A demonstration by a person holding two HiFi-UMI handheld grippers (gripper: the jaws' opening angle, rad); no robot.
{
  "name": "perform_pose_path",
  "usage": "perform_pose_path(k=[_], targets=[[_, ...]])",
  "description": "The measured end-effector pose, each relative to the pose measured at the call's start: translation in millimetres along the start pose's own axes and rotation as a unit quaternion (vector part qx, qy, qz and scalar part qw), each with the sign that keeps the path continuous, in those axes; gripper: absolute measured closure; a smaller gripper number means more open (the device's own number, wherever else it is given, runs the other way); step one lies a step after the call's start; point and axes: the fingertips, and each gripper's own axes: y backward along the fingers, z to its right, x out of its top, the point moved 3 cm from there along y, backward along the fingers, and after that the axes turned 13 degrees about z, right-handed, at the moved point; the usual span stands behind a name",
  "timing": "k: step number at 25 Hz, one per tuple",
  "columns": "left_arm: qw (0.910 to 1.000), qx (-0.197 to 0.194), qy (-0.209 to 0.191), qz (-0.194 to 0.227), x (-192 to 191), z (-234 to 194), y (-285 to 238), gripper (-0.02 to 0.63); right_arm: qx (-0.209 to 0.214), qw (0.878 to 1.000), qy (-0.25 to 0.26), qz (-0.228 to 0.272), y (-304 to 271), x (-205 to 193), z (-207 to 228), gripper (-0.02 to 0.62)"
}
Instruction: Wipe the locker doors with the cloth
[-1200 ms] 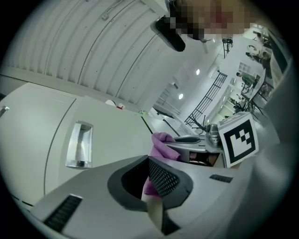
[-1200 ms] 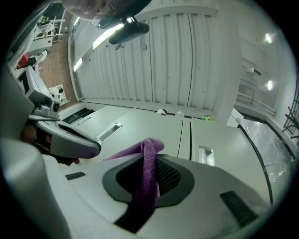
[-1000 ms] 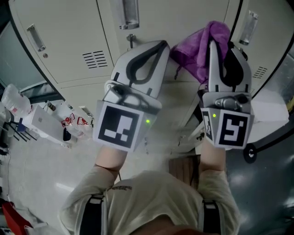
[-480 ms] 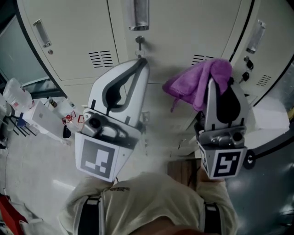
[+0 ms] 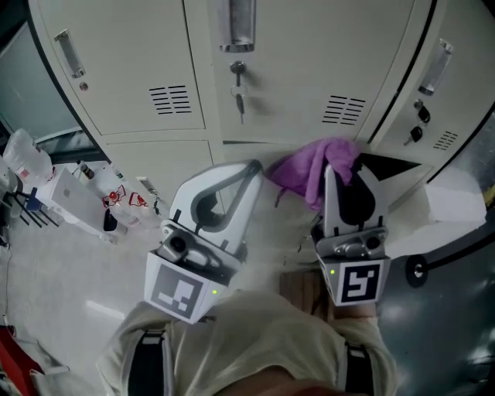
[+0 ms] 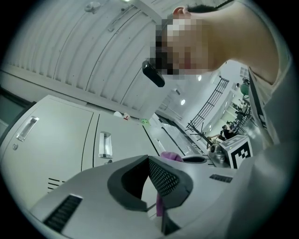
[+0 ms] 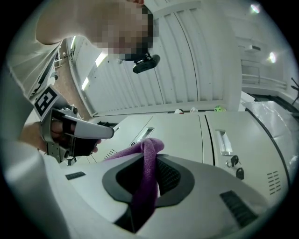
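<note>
At the lower edge of the middle locker door (image 5: 309, 62), just under its vent (image 5: 344, 110), my right gripper (image 5: 343, 172) is clamped on the purple cloth (image 5: 305, 166). The right gripper view shows it plainly: a band of cloth runs down between the two ribbed pads, with a fold poking out past the tips. The rest bunches off to the left of the jaws, in front of the seam where the upper door meets the panel below. Whether the cloth touches the metal I can't tell from up here. My left gripper (image 5: 253, 165) sits just beside the cloth on its left, close to it but apart from it, angled up toward the same door. Its jaws are together at the tips with nothing between the pads (the purple showing past them in the left gripper view is the cloth in the other gripper). Keys (image 5: 238, 89) hang from the lock on the middle door, below the recessed handle (image 5: 238, 23). Both grippers are low against the locker fronts, the right one nearer the right-hand door edge.
</note>
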Motion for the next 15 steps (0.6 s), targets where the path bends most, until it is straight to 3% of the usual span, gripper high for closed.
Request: perform_pose_path(k=[5, 15], targets=[[0.9998, -0.003, 0.006, -0.02, -15, 4, 6, 0.604, 0.005, 0.999, -0.052, -0.007, 6, -11, -7, 0.54], [0.9994, -0.003, 0.009, -0.033, -23, 6, 9, 0.604, 0.018, 0.999, -0.043, -0.015, 5, -14, -17, 0.543]])
